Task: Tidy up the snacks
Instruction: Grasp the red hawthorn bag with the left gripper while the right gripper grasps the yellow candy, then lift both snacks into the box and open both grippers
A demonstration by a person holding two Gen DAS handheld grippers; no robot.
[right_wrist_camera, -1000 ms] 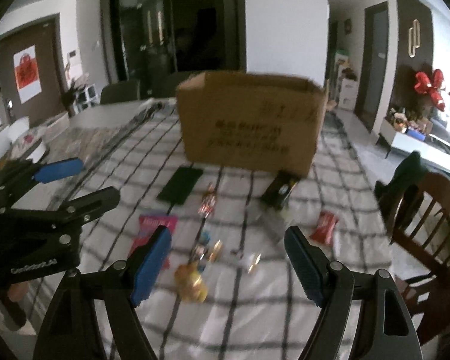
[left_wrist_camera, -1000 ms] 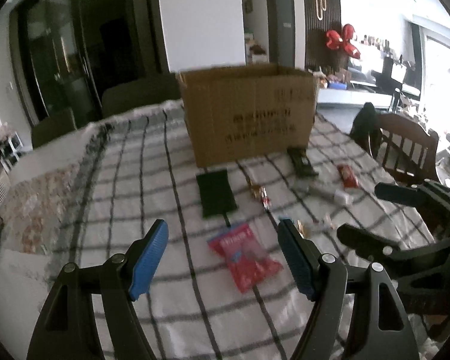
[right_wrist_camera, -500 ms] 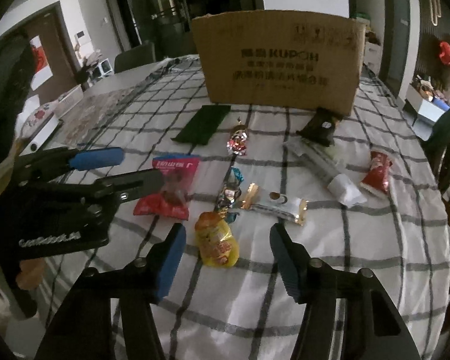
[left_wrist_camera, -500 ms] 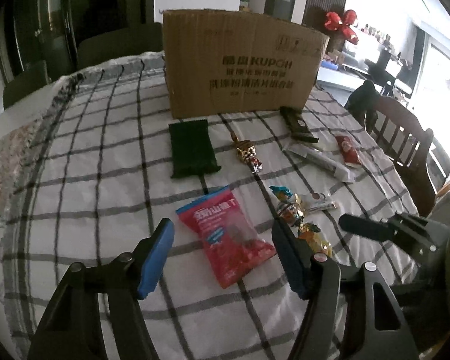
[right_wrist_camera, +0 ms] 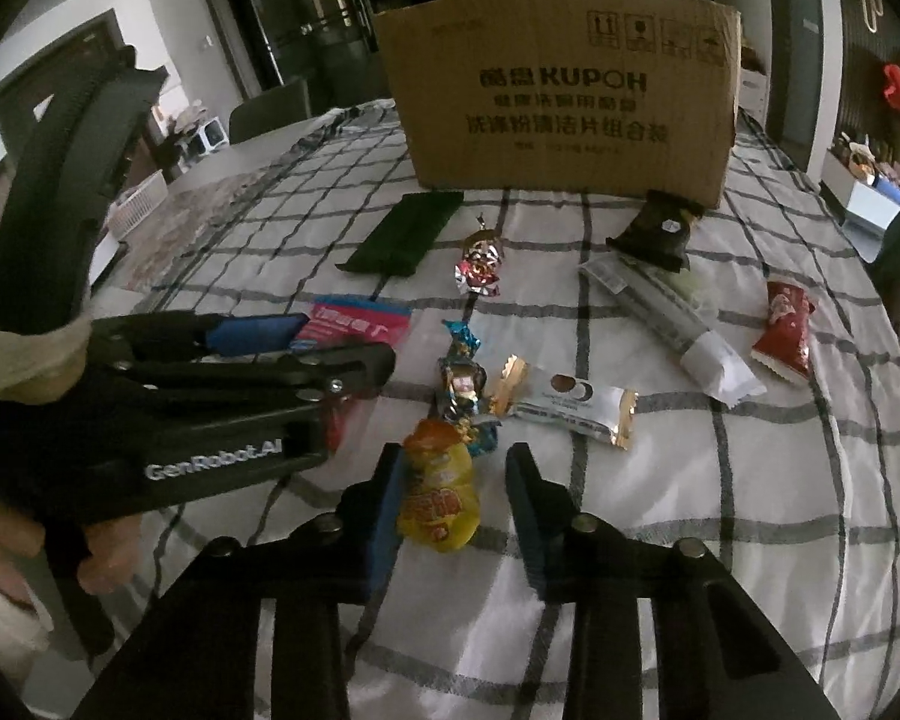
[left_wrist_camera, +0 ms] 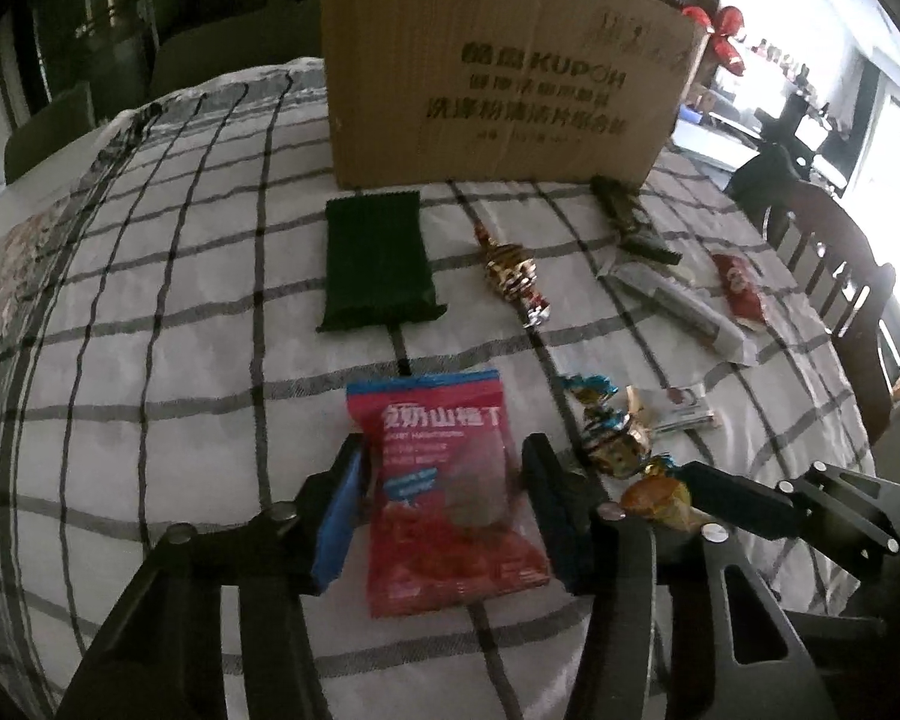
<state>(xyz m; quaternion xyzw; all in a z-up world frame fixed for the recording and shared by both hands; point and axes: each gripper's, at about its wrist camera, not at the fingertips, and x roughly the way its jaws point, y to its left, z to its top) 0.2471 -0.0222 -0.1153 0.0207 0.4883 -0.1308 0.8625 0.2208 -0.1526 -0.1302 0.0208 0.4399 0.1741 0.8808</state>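
Left wrist view: both grippers' jaws apart — left gripper [left_wrist_camera: 441, 507] straddling the red pouch [left_wrist_camera: 450, 492], whose lower text blurs.

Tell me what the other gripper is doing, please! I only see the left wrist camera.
Observer: The right gripper is open, with a yellow packet between its fingers.
Operator: Is it squeezing it?
Observer: Not yet. There is a gap on the packet's right side.
Operator: What does my gripper look like from there?
Observer: The left gripper has GenRobot.AI printed in white on its side.
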